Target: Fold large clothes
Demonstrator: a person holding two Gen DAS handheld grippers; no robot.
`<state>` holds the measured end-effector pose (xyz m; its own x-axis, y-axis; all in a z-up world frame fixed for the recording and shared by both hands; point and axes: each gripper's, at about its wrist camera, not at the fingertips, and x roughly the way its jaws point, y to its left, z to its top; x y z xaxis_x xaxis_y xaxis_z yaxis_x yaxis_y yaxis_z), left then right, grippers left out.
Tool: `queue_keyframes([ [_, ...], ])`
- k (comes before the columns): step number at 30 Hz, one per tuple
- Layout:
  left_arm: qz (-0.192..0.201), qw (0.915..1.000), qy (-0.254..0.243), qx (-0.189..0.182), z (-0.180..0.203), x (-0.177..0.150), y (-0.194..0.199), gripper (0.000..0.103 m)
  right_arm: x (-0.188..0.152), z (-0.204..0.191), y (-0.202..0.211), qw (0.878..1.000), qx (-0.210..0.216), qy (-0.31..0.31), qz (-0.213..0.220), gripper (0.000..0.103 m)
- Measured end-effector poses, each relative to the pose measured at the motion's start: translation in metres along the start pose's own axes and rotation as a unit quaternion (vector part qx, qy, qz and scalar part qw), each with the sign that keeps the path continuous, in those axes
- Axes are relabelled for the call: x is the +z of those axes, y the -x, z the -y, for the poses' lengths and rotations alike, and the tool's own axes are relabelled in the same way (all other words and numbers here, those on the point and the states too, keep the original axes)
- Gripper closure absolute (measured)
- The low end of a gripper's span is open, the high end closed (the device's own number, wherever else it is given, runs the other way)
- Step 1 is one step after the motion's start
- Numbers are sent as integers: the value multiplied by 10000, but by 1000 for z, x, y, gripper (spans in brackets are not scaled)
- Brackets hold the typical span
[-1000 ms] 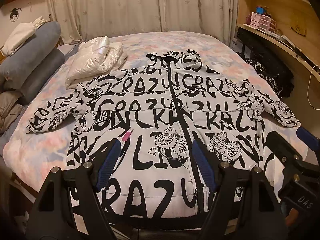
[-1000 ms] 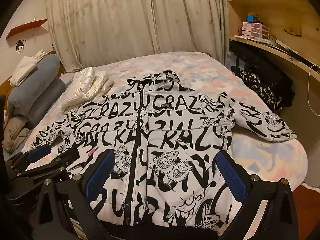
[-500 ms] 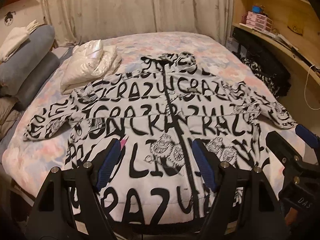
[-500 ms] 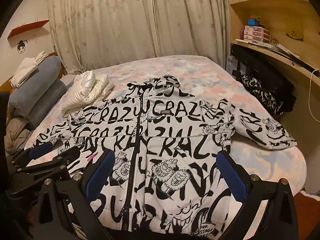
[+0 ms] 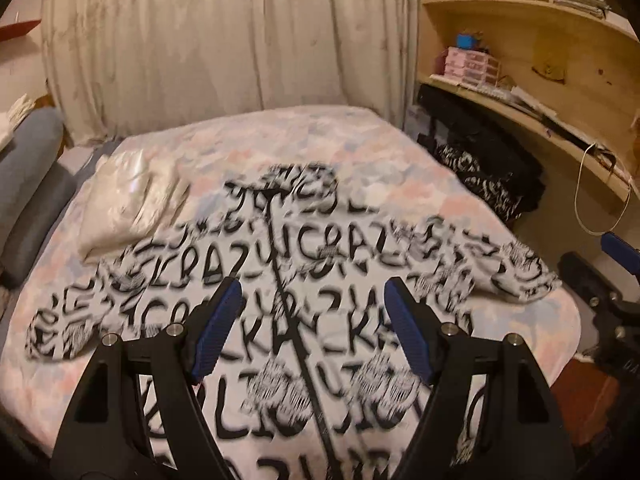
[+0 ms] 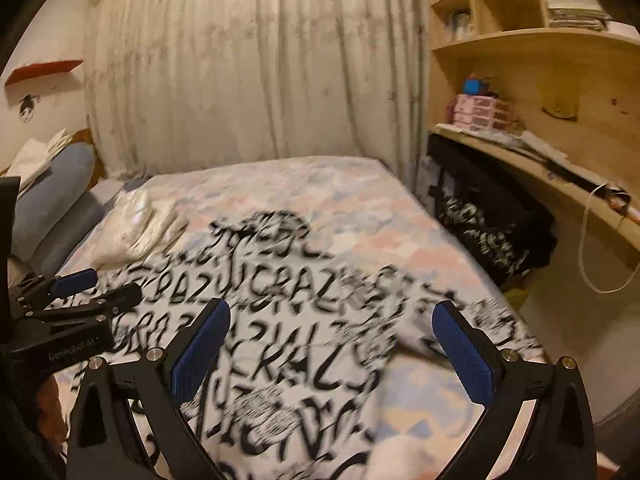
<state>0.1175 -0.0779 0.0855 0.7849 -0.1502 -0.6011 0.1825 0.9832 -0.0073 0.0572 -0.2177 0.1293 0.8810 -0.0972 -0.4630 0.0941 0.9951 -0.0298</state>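
A large white jacket point(image 5: 328, 280) with black lettering and a black front zip lies spread flat on the bed, sleeves out to both sides; it also shows in the right wrist view point(image 6: 280, 320). My left gripper point(image 5: 312, 332) is open and empty, held above the jacket's middle. My right gripper point(image 6: 332, 352) is open and empty, above the jacket's right half. Each gripper shows at the edge of the other's view. The frames are motion-blurred.
A folded white garment point(image 5: 128, 200) lies on the bed point(image 5: 360, 152) at the back left. Grey pillows point(image 5: 28, 176) are at the left. A wooden desk with shelves point(image 5: 520, 112) and dark clothes point(image 5: 488, 176) stand at the right. Curtains hang behind.
Both grippers have pulled back and tilted up, so more of the curtain and shelves shows. The jacket lies as before. Both grippers stay open.
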Motion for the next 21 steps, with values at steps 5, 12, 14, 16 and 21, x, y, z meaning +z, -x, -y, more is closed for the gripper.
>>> queue_keyframes([
  [5,347,9993,-65,-85,28,48,-12,31,38,70,5,9985,-358,-298,290,2],
  [12,362,9986,-174,-347,76,88,-48,31,65,184,-7,9922,-799,-950,136,3],
  [14,263,9985,-173,-439,92,91,-65,31,63,217,-19,9907,-714,-1154,-85,8],
  [16,116,9985,-203,-485,110,91,-87,31,55,245,-33,9885,-594,-1344,-355,14],
  [21,-134,9979,-285,-565,148,68,-145,31,14,304,-84,9742,-733,-1777,-1183,16],
])
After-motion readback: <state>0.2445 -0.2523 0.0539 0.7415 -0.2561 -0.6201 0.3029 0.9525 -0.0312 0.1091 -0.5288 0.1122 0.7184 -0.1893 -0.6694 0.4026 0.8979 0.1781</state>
